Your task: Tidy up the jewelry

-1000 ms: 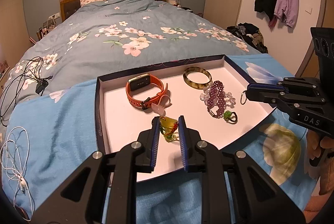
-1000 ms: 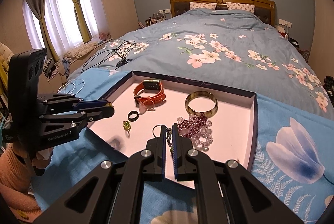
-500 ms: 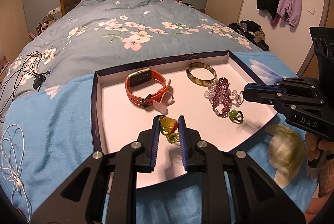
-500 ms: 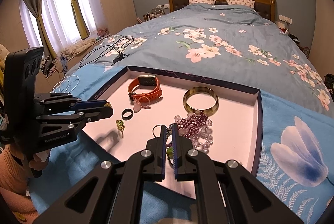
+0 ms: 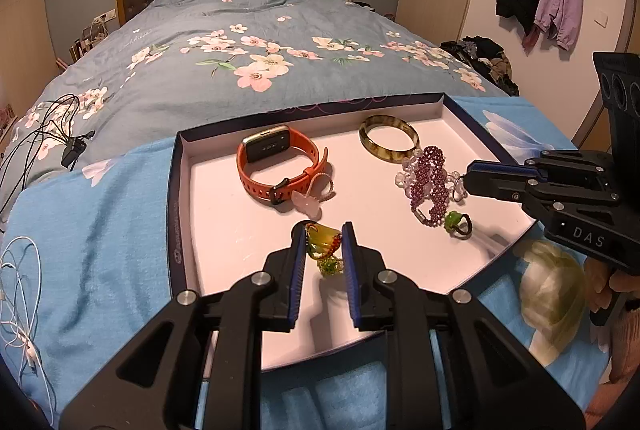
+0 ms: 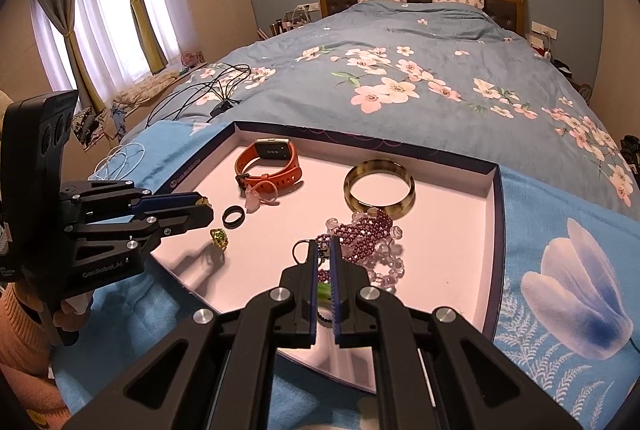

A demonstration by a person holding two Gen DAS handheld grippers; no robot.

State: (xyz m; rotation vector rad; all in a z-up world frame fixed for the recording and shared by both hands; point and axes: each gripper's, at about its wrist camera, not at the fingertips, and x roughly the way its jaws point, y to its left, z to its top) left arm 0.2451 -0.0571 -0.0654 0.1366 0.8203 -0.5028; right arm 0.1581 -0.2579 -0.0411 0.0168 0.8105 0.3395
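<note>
Bedroom, floral quilt behind; on the bed, a shallow tray (image 5: 182, 165) fills mid-frame; at centre-left an orange watch (image 5: 276, 165); low centre, the left gripper (image 5: 323, 248) holds a small amber pendant (image 5: 322, 240), light and likely brittle; at right a slippery purple bead strand (image 5: 430, 185), the right gripper (image 6: 325, 258) closed narrow on it.

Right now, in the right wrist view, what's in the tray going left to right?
Green ring → black ring → orange watch → bead bracelets → bangle.
</note>
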